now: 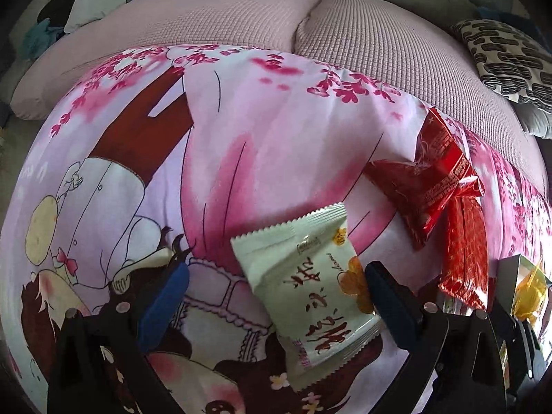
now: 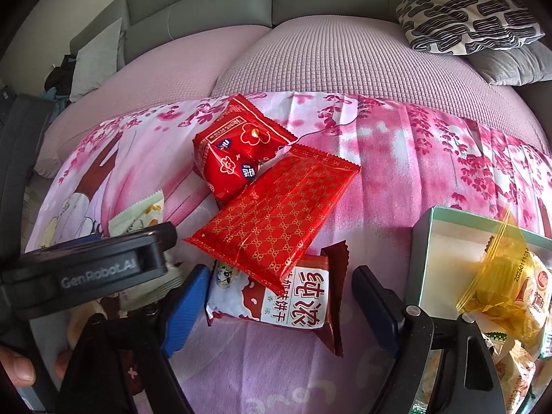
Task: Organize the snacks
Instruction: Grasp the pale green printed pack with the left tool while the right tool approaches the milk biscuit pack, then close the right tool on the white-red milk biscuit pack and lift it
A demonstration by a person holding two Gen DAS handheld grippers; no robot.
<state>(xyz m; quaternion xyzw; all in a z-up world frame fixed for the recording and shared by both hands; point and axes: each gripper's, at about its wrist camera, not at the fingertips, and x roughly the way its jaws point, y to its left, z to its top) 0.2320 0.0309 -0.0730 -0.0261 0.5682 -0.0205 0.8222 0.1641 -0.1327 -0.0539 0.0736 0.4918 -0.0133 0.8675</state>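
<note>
The white snack packet [image 1: 307, 296] lay on the printed cloth [image 1: 276, 138] between my left gripper's [image 1: 276, 293] wide, untouching jaws. My right gripper [image 2: 272, 303] stood wide over the biscuit packet [image 2: 276, 296]. Closing off-centre could have pinched cloth or squeezed a packet sideways.

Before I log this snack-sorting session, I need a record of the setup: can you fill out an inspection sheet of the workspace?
Surface: pink cartoon-print cloth spread over a pink sofa cushion.
Job's things: white-green snack packet; red flower-print packet under a red patterned packet, which overlaps a red-white biscuit packet; open box holding a yellow-wrapped snack.
Clutter: nothing seen.
Grippers: left gripper open, fingers either side of the white-green packet; right gripper open around the biscuit packet.
Cables: nothing seen.
Surroundings: grey sofa back, black-and-white patterned pillow.
</note>
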